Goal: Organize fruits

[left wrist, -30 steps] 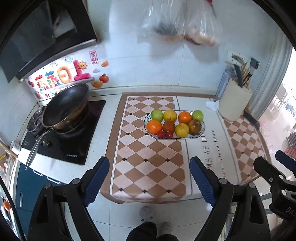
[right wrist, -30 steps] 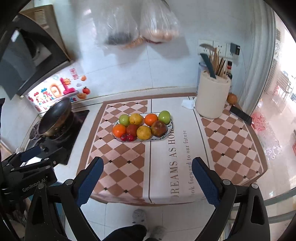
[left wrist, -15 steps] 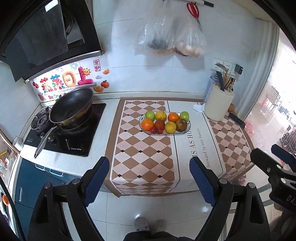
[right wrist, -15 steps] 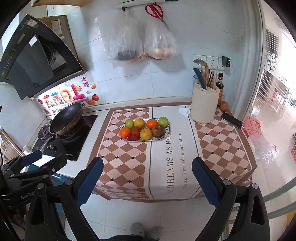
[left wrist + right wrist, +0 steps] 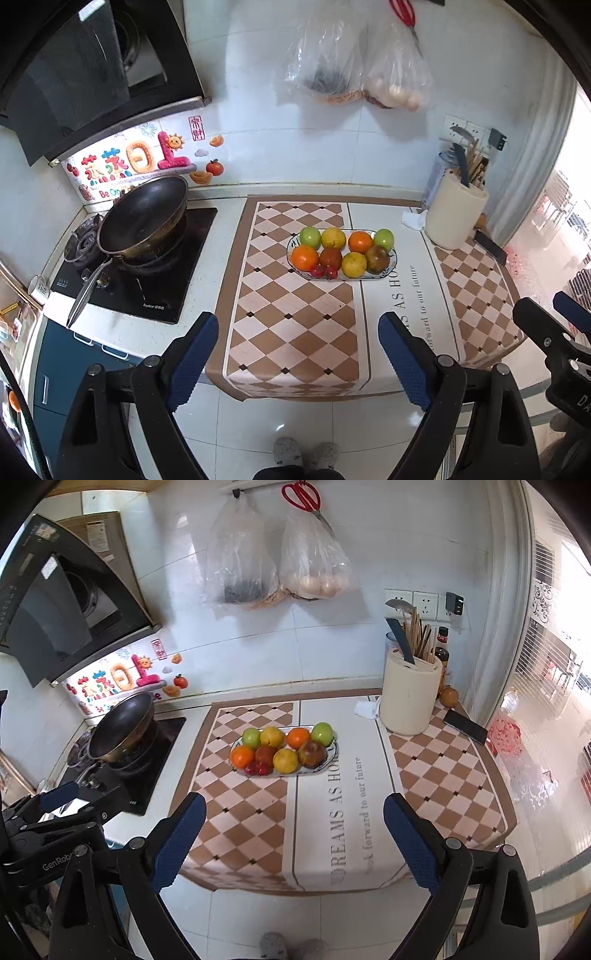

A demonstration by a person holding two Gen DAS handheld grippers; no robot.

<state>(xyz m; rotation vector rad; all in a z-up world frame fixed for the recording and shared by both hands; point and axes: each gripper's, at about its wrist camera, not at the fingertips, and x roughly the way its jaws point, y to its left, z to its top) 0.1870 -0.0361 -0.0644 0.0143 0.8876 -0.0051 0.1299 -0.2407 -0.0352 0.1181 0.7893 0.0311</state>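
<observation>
Left claw: released, blue pads wide apart, nothing between them, held over the floor short of the tabletop edge. Right claw: likewise released and empty. Each claw shows at the other view's edge; the left body reads "GenRob…", the rest cut off.

Ahead of both claws, beyond the near tabletop edge: checkered mat with white band printed "DREAMS AS HO…" and "…ook forward to our future" (right view). Farther on along the same line, fruit plate on the mat, holding two green fruits, two oranges, two yellow fruits, a dark red one, a brownish one, small red ones at the near rim.

Left of the plate: wok on black hob; brand by its near edge unreadable. Wall stickers behind: large characters, partial "Be On…".

Versus half a second back: counter and plate look nearer and larger in both views; both claws' spread unchanged; fruit arrangement unchanged.
</observation>
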